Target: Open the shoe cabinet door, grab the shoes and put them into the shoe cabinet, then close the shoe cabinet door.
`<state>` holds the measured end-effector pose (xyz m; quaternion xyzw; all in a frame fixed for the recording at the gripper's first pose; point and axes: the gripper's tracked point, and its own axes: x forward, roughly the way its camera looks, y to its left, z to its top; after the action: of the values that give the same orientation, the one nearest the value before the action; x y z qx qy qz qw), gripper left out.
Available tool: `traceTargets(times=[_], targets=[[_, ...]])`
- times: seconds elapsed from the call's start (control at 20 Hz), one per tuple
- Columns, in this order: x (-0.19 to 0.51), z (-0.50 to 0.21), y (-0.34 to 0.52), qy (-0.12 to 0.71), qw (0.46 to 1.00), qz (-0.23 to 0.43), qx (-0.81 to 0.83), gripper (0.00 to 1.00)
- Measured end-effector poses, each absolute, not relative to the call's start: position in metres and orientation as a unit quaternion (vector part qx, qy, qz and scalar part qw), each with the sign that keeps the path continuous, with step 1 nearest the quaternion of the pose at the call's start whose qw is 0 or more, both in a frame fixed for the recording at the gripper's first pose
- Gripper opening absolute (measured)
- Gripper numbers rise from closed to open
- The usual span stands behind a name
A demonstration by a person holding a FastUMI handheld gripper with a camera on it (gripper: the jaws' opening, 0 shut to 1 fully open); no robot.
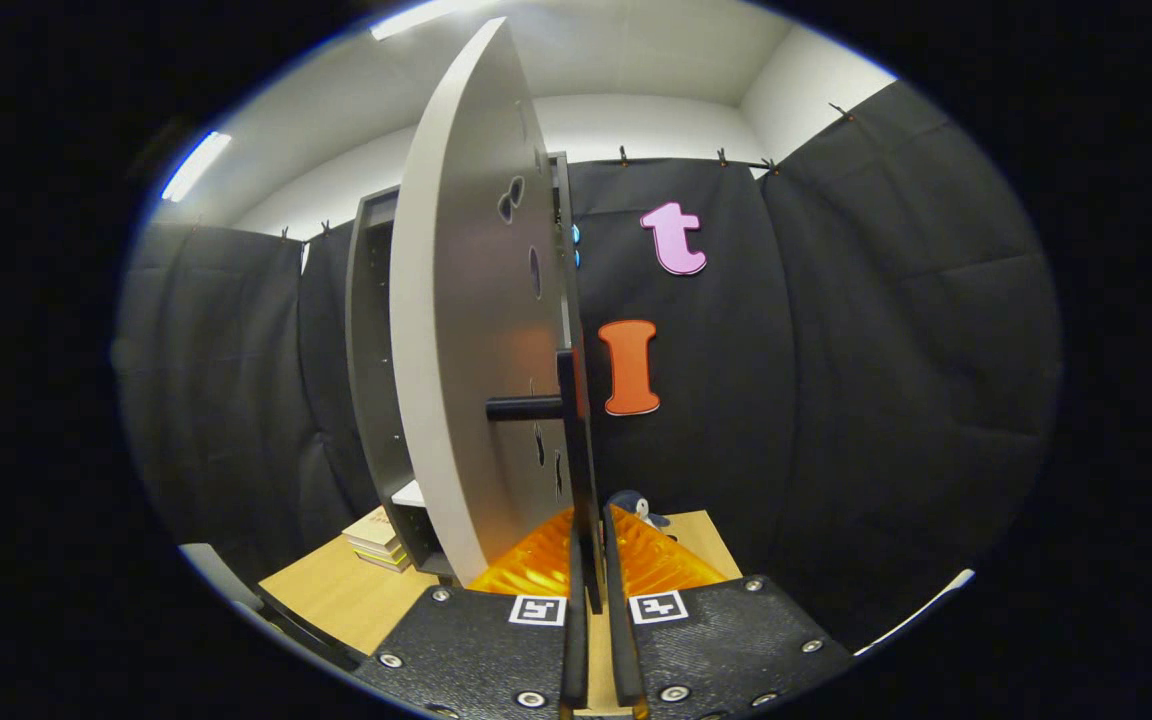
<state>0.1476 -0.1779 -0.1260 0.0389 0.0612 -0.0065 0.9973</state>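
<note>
The shoe cabinet (371,350) stands on the wooden table, a dark frame with a white shelf low inside. Its pale grey door (466,330) is swung out toward me, and I see it nearly edge-on. A dark vertical handle bar (586,450) runs down the door's near edge, held off it by a short stub. My gripper (593,525) sits at the lower end of that bar, its two fingers pressed on either side of it. A small dark blue and white object (633,503) lies just beyond the fingertips; I cannot tell if it is a shoe.
A short stack of books (376,535) lies on the wooden table (336,600) by the cabinet's foot, left of the door. Black padded cloth walls close in behind and to both sides.
</note>
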Motion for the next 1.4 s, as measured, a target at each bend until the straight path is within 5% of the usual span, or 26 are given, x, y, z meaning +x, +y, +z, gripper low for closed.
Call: traceTargets(times=[0.7,1.4], targets=[[0.091,-0.074,-0.133,0.027,0.997,-0.033,0.060,0.09],[0.123,-0.152,0.014,0.083,0.992,-0.051,0.077,0.09]])
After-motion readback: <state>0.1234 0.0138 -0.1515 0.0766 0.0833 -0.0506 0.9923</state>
